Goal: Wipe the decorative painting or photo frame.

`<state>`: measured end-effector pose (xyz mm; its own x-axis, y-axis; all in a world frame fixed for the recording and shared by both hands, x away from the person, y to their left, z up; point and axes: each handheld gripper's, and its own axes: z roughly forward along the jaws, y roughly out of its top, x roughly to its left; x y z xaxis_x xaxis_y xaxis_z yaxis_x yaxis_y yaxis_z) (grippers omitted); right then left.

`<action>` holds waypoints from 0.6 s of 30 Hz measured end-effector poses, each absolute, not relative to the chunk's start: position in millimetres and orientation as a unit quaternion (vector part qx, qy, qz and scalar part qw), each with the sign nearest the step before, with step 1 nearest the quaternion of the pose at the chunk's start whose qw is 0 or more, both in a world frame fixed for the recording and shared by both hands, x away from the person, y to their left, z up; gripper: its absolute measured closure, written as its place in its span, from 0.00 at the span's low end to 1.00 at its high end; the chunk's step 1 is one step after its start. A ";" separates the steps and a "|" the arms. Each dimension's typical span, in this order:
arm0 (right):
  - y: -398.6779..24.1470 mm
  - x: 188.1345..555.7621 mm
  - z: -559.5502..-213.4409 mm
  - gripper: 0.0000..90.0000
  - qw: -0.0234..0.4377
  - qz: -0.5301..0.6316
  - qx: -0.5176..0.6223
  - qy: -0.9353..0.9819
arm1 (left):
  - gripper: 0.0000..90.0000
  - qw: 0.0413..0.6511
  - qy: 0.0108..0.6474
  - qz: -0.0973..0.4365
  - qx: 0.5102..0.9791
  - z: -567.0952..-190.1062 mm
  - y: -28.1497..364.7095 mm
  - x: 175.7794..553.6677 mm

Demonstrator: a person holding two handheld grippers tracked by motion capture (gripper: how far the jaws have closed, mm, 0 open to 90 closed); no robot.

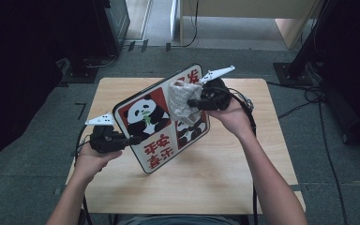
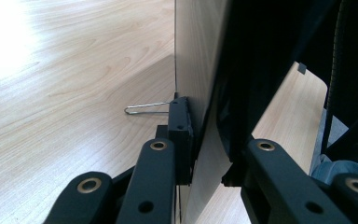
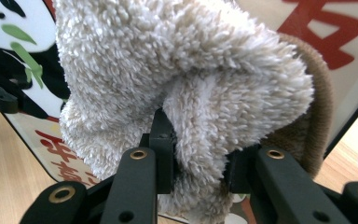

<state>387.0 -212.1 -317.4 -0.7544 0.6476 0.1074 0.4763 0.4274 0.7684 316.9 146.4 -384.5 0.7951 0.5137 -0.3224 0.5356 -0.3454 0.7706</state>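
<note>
A picture board point(image 1: 155, 140) printed with pandas and red characters stands tilted on its lower edge on the wooden table point(image 1: 215, 183). My left gripper point(image 1: 135, 139) is shut on the board's left edge. In the left gripper view its jaws point(image 2: 207, 161) clamp the board point(image 2: 200, 70) edge-on, and a thin wire loop point(image 2: 144, 108) sticks out from the board's back. My right gripper point(image 1: 193, 102) is shut on a cream fluffy cloth point(image 1: 182, 101) that lies against the board's upper face. In the right gripper view that gripper point(image 3: 198, 163) pinches a fold of the cloth point(image 3: 177, 70), with the panda print point(image 3: 14, 74) behind it.
The table is small, with grey carpet all round it. Cables point(image 1: 309, 96) run over the floor at the right. Dark equipment point(image 1: 23, 70) stands at the left, and a pale desk point(image 1: 243, 18) at the back.
</note>
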 end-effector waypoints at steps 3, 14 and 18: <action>-213.2 385.9 -324.3 0.78 0.101 0.416 0.336 0.839 | 0.88 0.474 0.320 -0.011 0.820 -384.5 146.5 317.1; -213.0 381.4 -343.5 0.78 0.099 0.405 0.340 0.843 | 0.88 0.474 0.320 -0.013 0.820 -384.3 146.3 317.4; -212.7 380.1 -349.2 0.77 0.105 0.403 0.337 0.844 | 0.88 0.473 0.320 -0.012 0.821 -384.1 146.1 317.2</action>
<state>380.1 -212.7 -349.2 -0.7509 0.6537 0.0946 0.4844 0.4476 0.7517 317.2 146.1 -384.1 0.7950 0.5141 -0.3219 0.5360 -0.3470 0.7696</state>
